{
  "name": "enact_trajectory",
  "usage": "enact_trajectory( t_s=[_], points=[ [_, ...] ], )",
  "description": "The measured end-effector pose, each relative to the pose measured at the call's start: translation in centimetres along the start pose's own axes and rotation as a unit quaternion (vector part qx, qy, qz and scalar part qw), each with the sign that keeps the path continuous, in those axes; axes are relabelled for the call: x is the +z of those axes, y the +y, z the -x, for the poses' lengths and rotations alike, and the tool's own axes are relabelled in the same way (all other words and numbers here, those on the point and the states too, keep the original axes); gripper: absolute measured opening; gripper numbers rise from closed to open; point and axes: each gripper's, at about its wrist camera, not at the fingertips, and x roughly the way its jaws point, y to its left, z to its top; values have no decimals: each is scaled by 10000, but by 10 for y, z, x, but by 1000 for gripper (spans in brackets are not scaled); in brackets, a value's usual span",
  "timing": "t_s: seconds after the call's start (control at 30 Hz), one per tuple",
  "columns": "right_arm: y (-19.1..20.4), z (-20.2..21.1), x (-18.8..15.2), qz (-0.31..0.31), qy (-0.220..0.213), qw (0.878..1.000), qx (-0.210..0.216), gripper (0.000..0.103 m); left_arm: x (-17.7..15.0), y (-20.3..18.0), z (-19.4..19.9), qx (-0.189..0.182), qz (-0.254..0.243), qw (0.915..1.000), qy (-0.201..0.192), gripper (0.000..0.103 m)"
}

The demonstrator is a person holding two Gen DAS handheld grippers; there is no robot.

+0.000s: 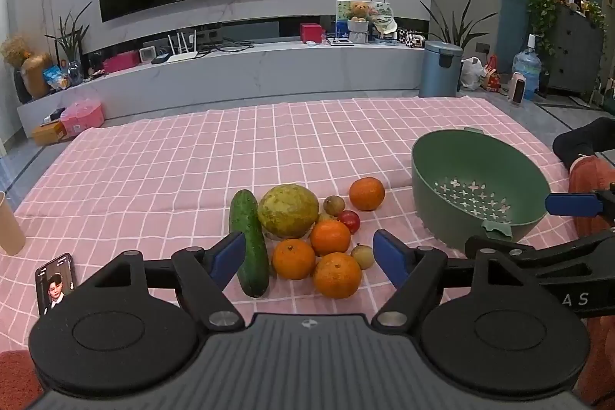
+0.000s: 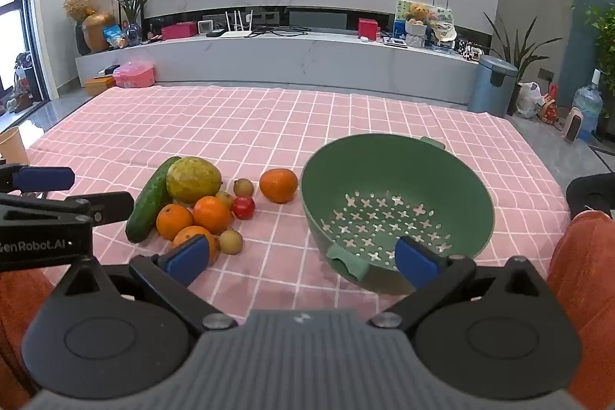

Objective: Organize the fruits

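Your left gripper (image 1: 309, 254) and right gripper (image 2: 303, 258) both hover with jaws spread and nothing between them, facing clustered oranges (image 1: 330, 237), a cucumber (image 1: 249, 243) and a yellow-green melon (image 1: 288, 210) beside the green colander (image 2: 398, 206), on the pink checked cloth (image 1: 173, 171) stretching bare beyond.

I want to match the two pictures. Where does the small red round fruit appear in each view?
Left wrist view: small red round fruit, centre, among the oranges.
Right wrist view: same fruit, left of centre, right edge of the pile.
Shared landmark: green perforated plastic colander, to its right.
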Motion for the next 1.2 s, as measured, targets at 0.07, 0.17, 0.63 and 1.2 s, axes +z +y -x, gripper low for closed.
enact_trajectory(
  t_s=[0.07, 0.17, 0.63, 1.2],
  points=[
    [0, 1, -1, 1, -39, 10000, -1, 99, 0, -1, 1, -34, -15, 10000, -23, 88],
    [0, 2, -2, -13, -45, 10000, 14, 99, 0, -1, 5, -88, 55, 9999, -7, 87],
    [0, 6, -2, -14, -36, 10000, -6, 99, -1, -3, 4, -134, 57, 9999, 38, 86],
    [0, 6, -2, -39, 10, 10000, -69, 99, -1, -3, 4, -138, 58, 9999, 37, 86]
  ],
)
